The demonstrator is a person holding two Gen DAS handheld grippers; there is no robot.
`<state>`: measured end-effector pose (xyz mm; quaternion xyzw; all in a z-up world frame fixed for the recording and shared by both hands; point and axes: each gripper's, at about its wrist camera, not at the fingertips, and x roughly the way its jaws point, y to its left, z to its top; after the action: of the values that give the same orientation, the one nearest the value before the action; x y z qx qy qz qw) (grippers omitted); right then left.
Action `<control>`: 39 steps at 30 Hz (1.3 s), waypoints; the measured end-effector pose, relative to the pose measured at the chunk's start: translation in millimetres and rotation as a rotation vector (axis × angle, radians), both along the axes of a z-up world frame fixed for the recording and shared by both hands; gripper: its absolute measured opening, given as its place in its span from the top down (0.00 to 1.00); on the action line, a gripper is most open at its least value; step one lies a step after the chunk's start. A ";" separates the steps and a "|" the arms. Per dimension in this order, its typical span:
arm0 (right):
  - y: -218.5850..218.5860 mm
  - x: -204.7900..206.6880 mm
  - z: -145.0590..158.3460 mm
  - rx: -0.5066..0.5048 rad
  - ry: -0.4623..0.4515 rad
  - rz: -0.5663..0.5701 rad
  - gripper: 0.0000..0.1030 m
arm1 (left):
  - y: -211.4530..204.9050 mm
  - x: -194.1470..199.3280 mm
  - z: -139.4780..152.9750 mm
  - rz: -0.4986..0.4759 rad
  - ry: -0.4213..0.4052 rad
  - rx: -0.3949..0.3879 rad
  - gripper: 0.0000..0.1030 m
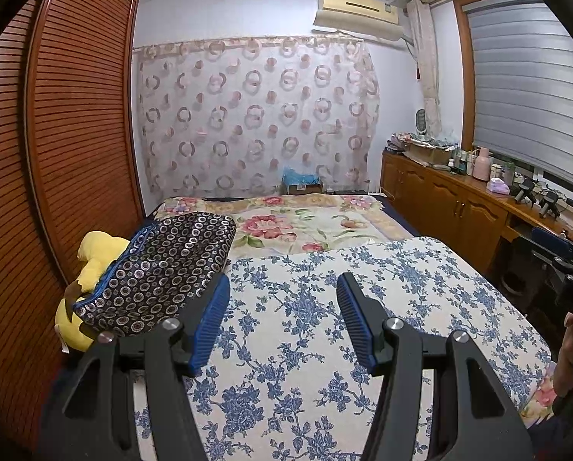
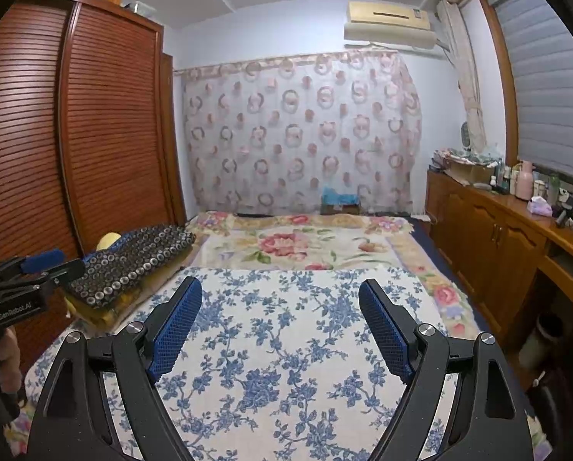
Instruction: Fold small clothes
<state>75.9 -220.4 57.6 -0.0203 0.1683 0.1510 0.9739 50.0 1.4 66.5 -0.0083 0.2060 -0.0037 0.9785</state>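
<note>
Both tools, left tool and right tool, hover empty with jaws apart over our bed's blue-flowered cloth; no small garment shows; such soft, light fabric we'd pinch at corners.

Black left claw and right claw, blue ribbed pads, silver screws, white lettering

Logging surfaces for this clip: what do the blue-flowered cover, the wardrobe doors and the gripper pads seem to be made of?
Cover: woven cloth, likely cotton, matte; printed blue flowers, lies flat and soft.
Wardrobe doors: reddish-brown wood or veneer, slightly glossy; fine horizontal slats.
Pads on the open right gripper: blue, probably rubber or soft plastic; fine grid texture, on black arms.
</note>
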 end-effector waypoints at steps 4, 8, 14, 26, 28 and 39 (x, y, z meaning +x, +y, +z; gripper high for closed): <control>0.1 -0.3 -0.3 0.000 0.000 0.001 0.17 | 0.3 -0.9 -0.3 0.003 -0.004 0.004 0.44; 0.8 -0.4 -0.6 0.000 0.000 0.002 0.17 | 0.5 -1.3 -0.1 0.005 -0.009 0.004 0.44; 2.6 0.1 -1.1 0.000 -0.001 0.001 0.17 | 1.7 -2.7 -0.1 0.014 -0.012 0.006 0.44; 3.1 0.6 -1.0 0.000 0.000 0.000 0.17 | 4.7 -3.0 -0.2 0.017 -0.017 0.008 0.44; 3.7 0.3 -1.7 0.000 0.001 0.000 0.17 | 4.2 -3.2 -0.2 0.016 -0.017 0.007 0.44; 3.7 0.4 -1.0 0.001 0.001 0.002 0.17 | 4.2 -3.3 -0.4 0.017 -0.017 0.008 0.44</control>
<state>76.3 -216.7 56.5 -0.0200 0.1688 0.1519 0.9737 46.7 5.6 66.1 -0.0061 0.1974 0.0052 0.9803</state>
